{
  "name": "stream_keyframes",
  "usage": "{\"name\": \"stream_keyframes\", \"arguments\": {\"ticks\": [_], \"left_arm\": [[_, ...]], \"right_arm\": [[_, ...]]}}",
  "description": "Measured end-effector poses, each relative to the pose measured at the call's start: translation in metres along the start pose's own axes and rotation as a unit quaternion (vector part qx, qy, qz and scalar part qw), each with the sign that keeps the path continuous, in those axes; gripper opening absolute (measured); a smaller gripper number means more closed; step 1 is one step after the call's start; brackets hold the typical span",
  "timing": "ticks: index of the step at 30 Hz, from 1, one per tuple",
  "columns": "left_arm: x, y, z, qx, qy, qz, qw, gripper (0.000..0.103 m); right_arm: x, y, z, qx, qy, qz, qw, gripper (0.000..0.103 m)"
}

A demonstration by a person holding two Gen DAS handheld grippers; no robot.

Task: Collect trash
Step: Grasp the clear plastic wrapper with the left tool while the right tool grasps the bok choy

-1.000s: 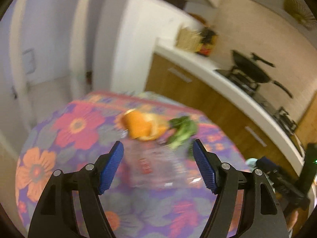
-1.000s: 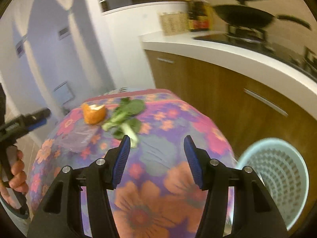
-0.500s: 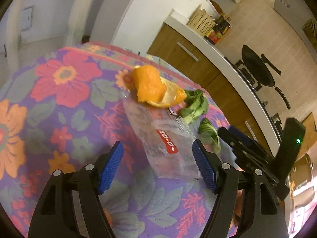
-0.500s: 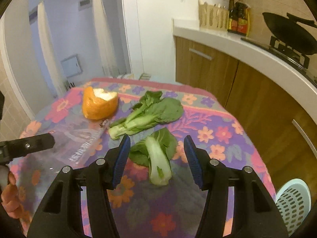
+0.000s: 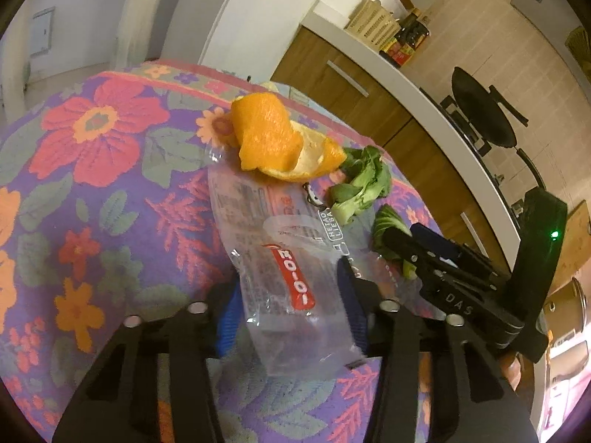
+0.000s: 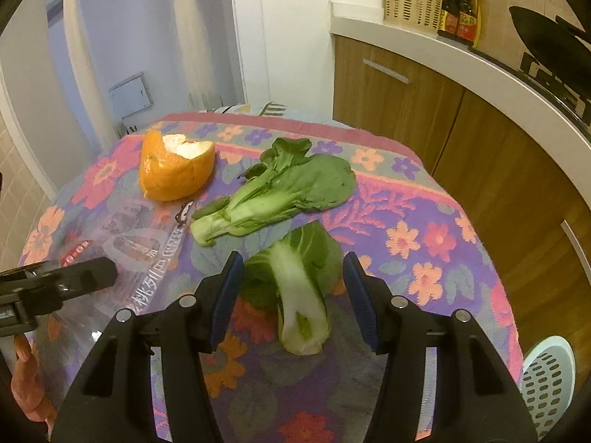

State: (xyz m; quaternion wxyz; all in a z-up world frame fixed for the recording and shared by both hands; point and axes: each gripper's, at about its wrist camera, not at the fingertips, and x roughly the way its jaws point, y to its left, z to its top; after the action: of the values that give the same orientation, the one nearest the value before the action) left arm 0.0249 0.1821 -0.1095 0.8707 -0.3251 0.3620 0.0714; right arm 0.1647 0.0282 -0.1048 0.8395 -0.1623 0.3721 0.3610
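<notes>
A clear plastic wrapper [image 5: 258, 229] with a red label lies on the floral tablecloth [image 5: 92, 184]. My left gripper [image 5: 291, 310] is closing on the wrapper's near end, and its blue pads press the crumpled sides. Behind it sits an orange peel [image 5: 277, 144]. In the right wrist view my right gripper [image 6: 293, 291] stands open, with a small bok choy piece [image 6: 299, 295] between its fingers and untouched. A larger bok choy [image 6: 280, 192] lies beyond it, the orange peel [image 6: 177, 173] to its left.
A pale blue perforated basket [image 6: 550, 380] stands on the floor at the table's right. Wooden cabinets and a white counter [image 6: 498, 70] with a black wok [image 6: 550, 37] run behind. The table edge drops off on the right and at the far end.
My left gripper came down over the wrapper and its jaws narrowed onto it. My right gripper swung left and down from the table's edge until it straddled the small bok choy.
</notes>
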Motion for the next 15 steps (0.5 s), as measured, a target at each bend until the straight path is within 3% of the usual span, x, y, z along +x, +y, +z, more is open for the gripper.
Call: {"name": "stream_keyframes", "arguments": {"ticks": [6, 8, 12, 15], "left_arm": [[0.001, 0.001, -0.005, -0.001, 0.008, 0.002, 1.0, 0.007], [-0.001, 0.002, -0.009, 0.0, 0.012, 0.002, 0.9999, 0.006], [-0.013, 0.0, -0.022, 0.009, 0.019, -0.002, 0.9998, 0.005], [-0.022, -0.003, -0.032, 0.02, 0.022, -0.003, 0.9996, 0.005]], "right_arm": [[0.004, -0.003, 0.0, 0.009, 0.011, 0.003, 1.0, 0.052], [0.006, -0.002, 0.0, 0.005, 0.014, 0.003, 1.0, 0.052], [0.009, 0.002, 0.0, -0.003, 0.022, 0.004, 1.0, 0.03], [0.007, 0.006, -0.002, -0.016, 0.016, 0.01, 1.0, 0.02]]}}
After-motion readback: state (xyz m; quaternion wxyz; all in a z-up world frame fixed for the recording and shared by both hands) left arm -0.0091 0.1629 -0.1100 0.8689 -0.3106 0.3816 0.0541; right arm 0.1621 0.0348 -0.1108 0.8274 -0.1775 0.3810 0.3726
